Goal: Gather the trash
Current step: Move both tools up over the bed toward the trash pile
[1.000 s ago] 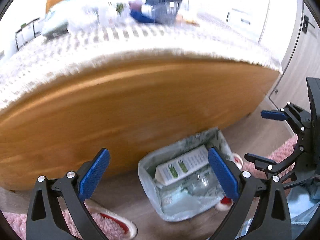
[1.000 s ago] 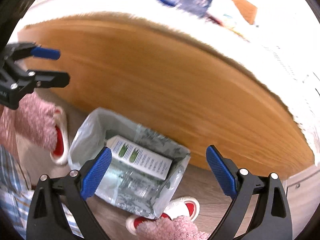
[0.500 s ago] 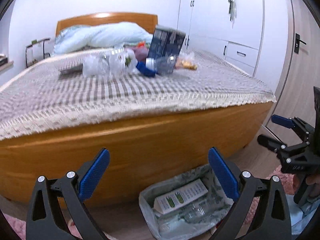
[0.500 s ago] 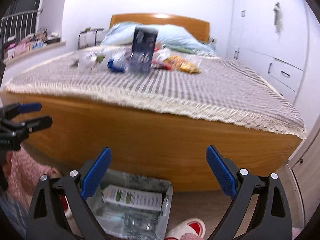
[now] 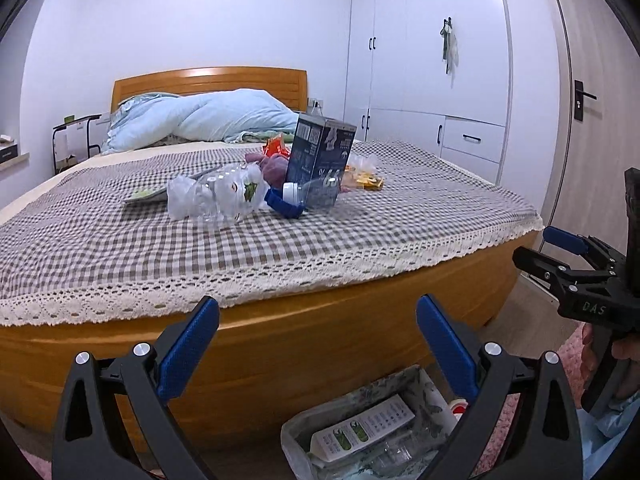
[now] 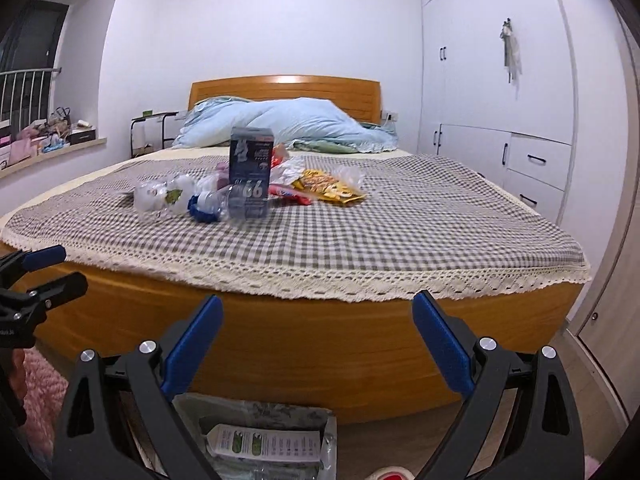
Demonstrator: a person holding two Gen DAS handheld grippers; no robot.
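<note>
Trash lies in a heap on the checked bedspread (image 5: 360,232): an upright dark blue carton (image 5: 322,160) (image 6: 251,160), a crushed clear bottle (image 5: 216,196) (image 6: 160,196), a second bottle with a blue cap (image 5: 290,196) (image 6: 212,204), a yellow snack wrapper (image 6: 328,188) and a red wrapper (image 6: 288,196). On the floor by the bed stands a lined bin (image 5: 316,420) (image 6: 280,412) holding a white box (image 5: 360,428) (image 6: 264,444). My left gripper (image 5: 318,340) and right gripper (image 6: 318,336) are both open and empty, well short of the bed's foot.
The wooden footboard (image 5: 280,352) rises in front of both grippers. White wardrobes (image 5: 440,80) line the right wall. A blue duvet (image 6: 288,124) lies at the headboard. A pink rug (image 6: 36,392) and a red-and-white slipper (image 6: 388,474) lie on the floor.
Both grippers have tilted up from the bin toward the top of the bed; the bin has dropped to the bottom of both views. The jaws stay open.
</note>
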